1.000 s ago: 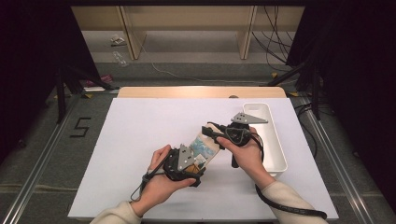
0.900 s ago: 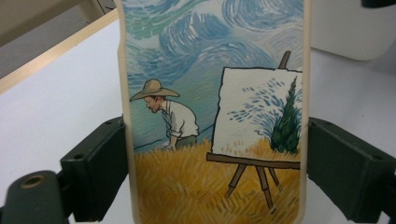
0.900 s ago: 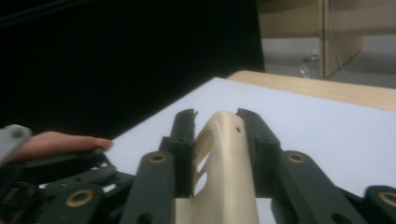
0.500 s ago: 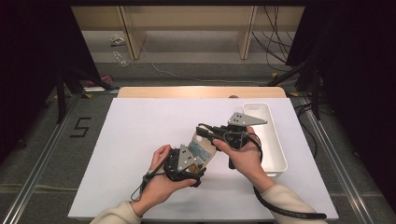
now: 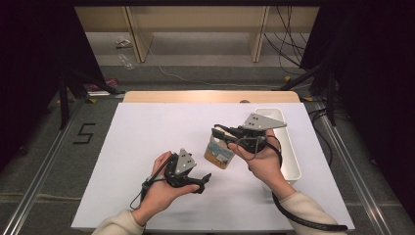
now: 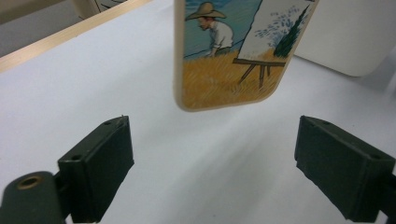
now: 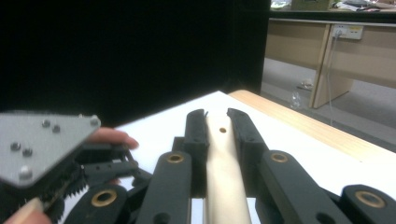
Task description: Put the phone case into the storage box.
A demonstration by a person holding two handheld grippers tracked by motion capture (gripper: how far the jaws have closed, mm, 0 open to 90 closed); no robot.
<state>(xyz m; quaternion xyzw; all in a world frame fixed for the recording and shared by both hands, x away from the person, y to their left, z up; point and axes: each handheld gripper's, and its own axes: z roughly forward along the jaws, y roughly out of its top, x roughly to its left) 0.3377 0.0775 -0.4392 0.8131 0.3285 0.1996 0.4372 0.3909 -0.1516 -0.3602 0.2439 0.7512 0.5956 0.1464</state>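
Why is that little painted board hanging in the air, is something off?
Nothing stands out. The right gripper is shut on the painted board, holding it above the white table. The left gripper is open beside it.

The left tool (image 5: 199, 182) lies low in the left hand (image 5: 159, 188) near the front of the bench (image 5: 147, 127), jaws spread wide with nothing between them. The right tool (image 5: 221, 133), raised higher in the right hand (image 5: 262, 164) and farther back over the bench, has just clamped tight on a picture board (image 5: 219, 152), its forearm slanting back toward the front edge.
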